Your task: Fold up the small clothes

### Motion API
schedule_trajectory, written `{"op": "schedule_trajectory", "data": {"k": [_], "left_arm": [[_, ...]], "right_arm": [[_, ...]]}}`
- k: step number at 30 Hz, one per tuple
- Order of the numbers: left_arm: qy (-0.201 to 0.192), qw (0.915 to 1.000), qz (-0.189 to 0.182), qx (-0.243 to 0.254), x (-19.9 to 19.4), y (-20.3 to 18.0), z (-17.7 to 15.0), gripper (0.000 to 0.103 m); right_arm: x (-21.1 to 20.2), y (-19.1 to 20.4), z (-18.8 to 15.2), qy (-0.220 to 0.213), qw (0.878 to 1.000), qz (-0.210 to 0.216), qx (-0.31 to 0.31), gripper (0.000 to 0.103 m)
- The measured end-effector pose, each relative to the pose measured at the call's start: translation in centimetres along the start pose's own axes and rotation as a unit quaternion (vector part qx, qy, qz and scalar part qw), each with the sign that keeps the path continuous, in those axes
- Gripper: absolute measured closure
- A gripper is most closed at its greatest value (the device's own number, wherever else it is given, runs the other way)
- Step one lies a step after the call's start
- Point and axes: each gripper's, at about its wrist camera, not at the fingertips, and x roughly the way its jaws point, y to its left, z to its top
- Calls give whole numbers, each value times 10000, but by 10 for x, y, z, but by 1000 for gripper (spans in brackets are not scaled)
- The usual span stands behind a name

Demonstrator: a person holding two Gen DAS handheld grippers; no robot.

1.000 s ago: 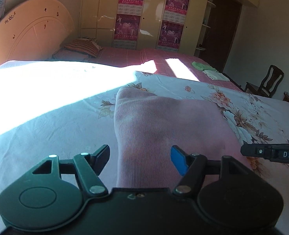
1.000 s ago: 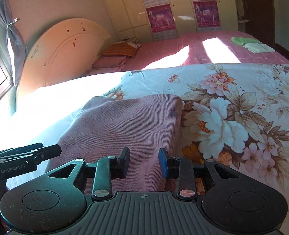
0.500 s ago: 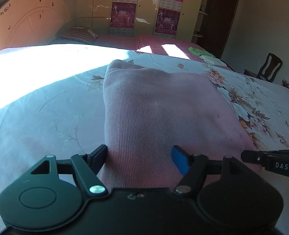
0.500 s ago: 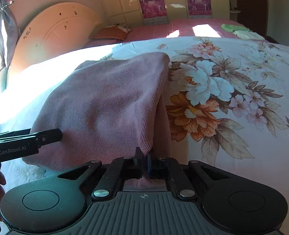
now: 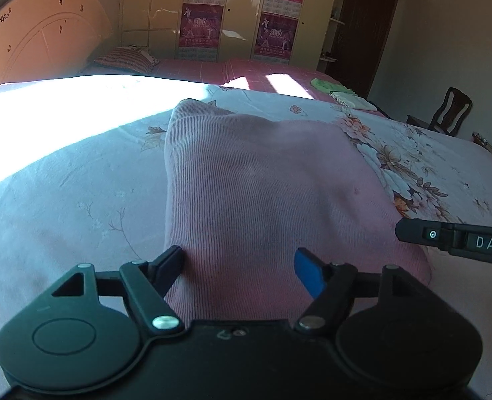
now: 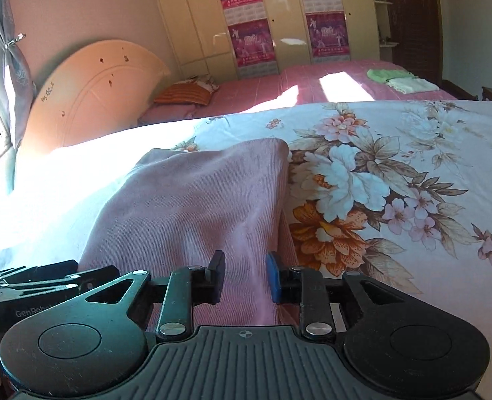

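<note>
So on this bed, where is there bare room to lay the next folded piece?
Free: the floral sheet right of the pink garment, and the plain stretch left of it toward the sunlit patch. Crowded: the near edge, where the left gripper and right gripper straddle the garment. The far bed's corner holds folded green and cream cloths.

The right gripper bore white letters "DAS". The left gripper read "GenRobo", partly hidden. Wardrobe posters showed "2010"; other print was illegible.
</note>
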Motion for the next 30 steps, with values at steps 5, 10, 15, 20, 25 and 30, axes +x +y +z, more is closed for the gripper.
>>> {"op": "schedule_trajectory", "data": {"k": [5, 10, 15, 20, 25, 30], "left_arm": [[149, 9998, 70, 150, 7, -3, -2, 30], [304, 9994, 120, -65, 4, 1, 5, 29], [459, 9984, 270, -195, 5, 1, 6, 27], [540, 9973, 421, -257, 1, -3, 5, 21], [833, 9940, 663, -263, -6, -14, 4, 16], [821, 9927, 868, -153, -30, -30, -4, 15]], "right_arm": [[29, -3, -17, 500, 9984, -234, -131, 76], [19, -7, -18, 374, 9993, -35, 33, 76], [17, 1, -17, 429, 9989, -70, -156, 60], [8, -3, -17, 302, 9995, 80, -68, 59], [-8, -7, -18, 286, 9992, 264, 83, 58], [-37, -7, -24, 251, 9988, 425, 28, 58]]}}
